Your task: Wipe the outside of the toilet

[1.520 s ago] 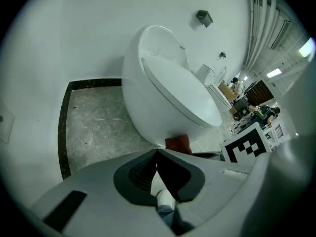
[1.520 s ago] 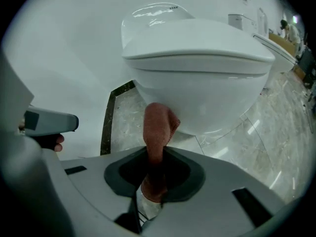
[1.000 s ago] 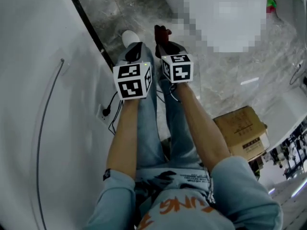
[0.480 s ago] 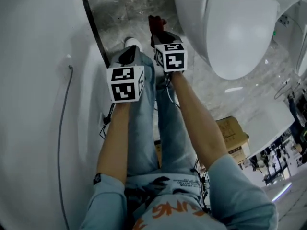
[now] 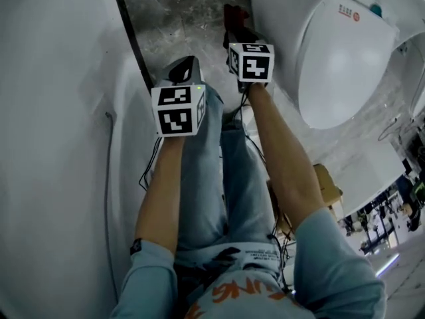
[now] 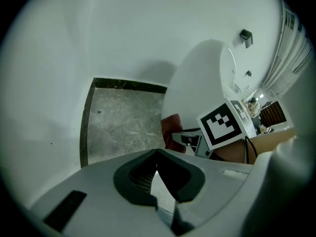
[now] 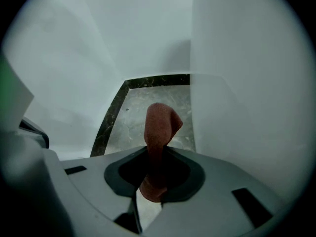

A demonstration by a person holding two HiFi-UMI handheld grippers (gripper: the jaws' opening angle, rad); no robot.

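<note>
A grey marbled stone floor (image 5: 186, 12) fills the narrow strip ahead, and a thin dark border strip (image 5: 133, 42) edges it where it meets the plain white wall (image 5: 53, 111) on the left. A thin grey cable (image 5: 107, 178) runs down that wall, and a loose tangle of black cables (image 5: 149, 168) hangs just beside it, nearer the person's pale blue jeans (image 5: 219, 178). Below the jeans shows a light blue sweatshirt with orange lettering (image 5: 246, 291). A brown cardboard box (image 5: 329, 190) sits on the floor to the right, partly hidden. Two small dark fixtures (image 6: 245, 35) are mounted high on the far wall; small dark clutter (image 5: 378, 218) at the right edge is too small to tell.
</note>
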